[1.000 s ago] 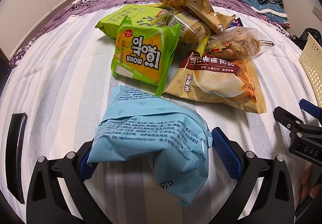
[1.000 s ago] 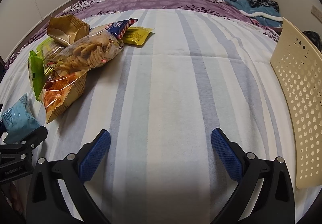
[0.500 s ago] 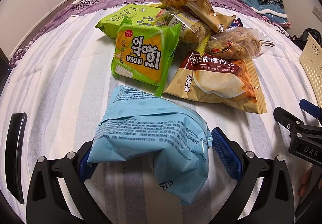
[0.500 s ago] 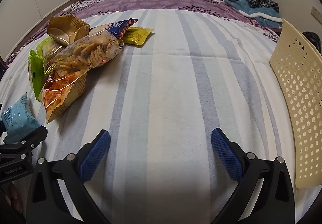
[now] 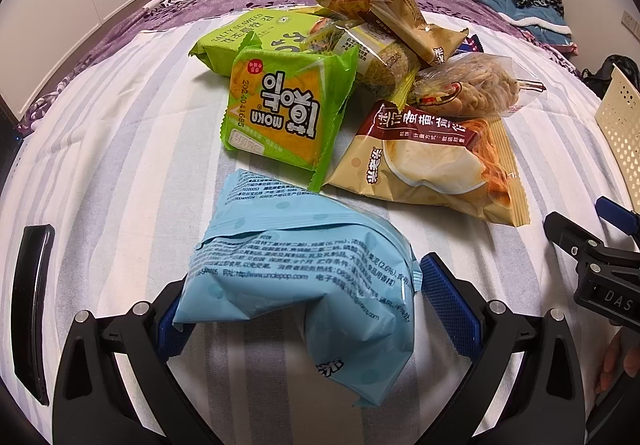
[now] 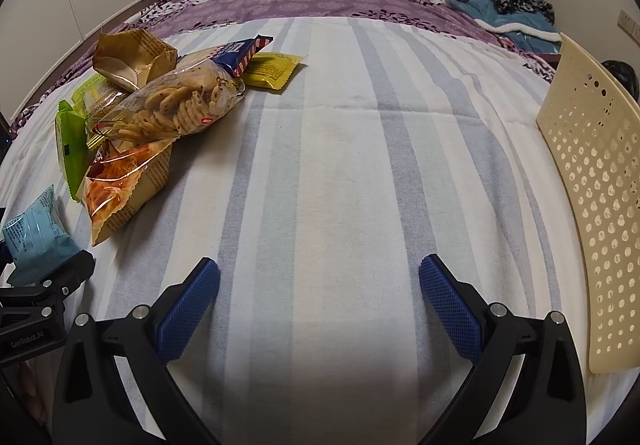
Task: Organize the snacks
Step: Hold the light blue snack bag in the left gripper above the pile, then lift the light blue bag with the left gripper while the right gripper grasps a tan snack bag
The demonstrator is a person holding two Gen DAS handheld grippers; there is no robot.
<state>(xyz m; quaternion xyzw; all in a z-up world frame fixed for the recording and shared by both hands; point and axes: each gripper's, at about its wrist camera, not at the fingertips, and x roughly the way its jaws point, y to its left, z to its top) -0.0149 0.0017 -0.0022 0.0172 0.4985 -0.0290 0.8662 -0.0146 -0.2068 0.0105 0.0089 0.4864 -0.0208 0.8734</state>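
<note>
Between our left gripper's (image 5: 298, 307) wide-spread fingers lies the blue snack bag (image 5: 304, 285), touching both pads. Our right gripper (image 6: 319, 303) gapes over bare striped sheet (image 6: 340, 165); only its view shows the cream basket (image 6: 592, 205) fully.

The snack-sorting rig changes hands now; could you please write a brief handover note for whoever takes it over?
Left gripper: open, straddling the light blue crinkled snack packet, not yet clamped.
Right gripper: open, empty, over bare striped bedsheet.
Other snacks lie piled: green-and-orange square packet, clear bag of twisted crackers, tan bread packet.
Cream perforated plastic basket stands at the right.
Done: nothing visibly sorted. Left: everything.
</note>
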